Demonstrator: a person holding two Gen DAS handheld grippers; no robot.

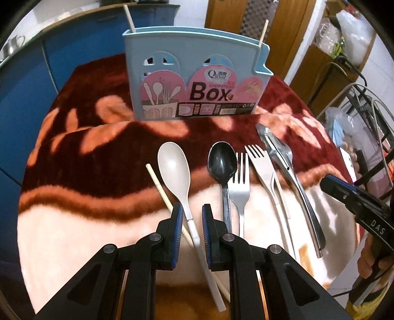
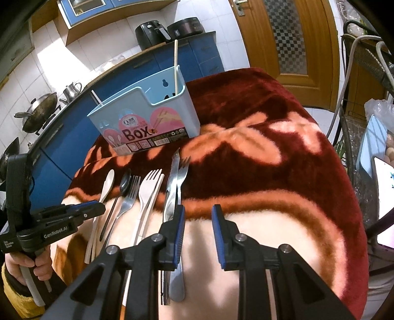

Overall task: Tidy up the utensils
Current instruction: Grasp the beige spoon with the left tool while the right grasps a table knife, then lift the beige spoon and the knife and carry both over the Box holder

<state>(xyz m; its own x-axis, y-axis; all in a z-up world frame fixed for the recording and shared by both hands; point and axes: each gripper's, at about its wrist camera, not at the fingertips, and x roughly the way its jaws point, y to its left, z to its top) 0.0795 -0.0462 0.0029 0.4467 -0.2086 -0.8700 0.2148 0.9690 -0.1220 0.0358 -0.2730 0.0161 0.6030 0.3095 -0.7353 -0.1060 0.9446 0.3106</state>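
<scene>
Where the white spoon lies: white spoon point(image 1: 173, 162) sits on the blanket point(image 1: 73, 147) over the tabletop, in front of the box point(image 1: 194, 73), on the box's left half, bowl toward the box, handle running away from it.
Long axis: roughly square to the box front, leaning slightly, so the handle end is the end farthest from the box.
Left hand-held gripper: left hand-held gripper point(image 1: 192, 219) straddles the spoon's handle, jaws a narrow way apart, a sliver of gap showing on each side; the pads do not press on it yet.
Neighbour: one chopstick point(image 1: 160, 189) lies just left of the spoon, crossing under its handle far from the box and passing close by the left pad.
Right hand-held gripper: right hand-held gripper point(image 2: 198, 221) hangs in front of the box's right end, jaws parted with only blanket between them; the knife point(image 2: 172, 177) and steel fork point(image 2: 183, 169) lie just under and beside its left finger.
Nearer hand: left for the spoon; right for the knife and fork.
Already in the box: two chopsticks point(image 1: 129, 18) stand upright, one at each end.
Judgement: closing on the handle looks like the coming move, and the chopstick could get pinched along with it.
</scene>
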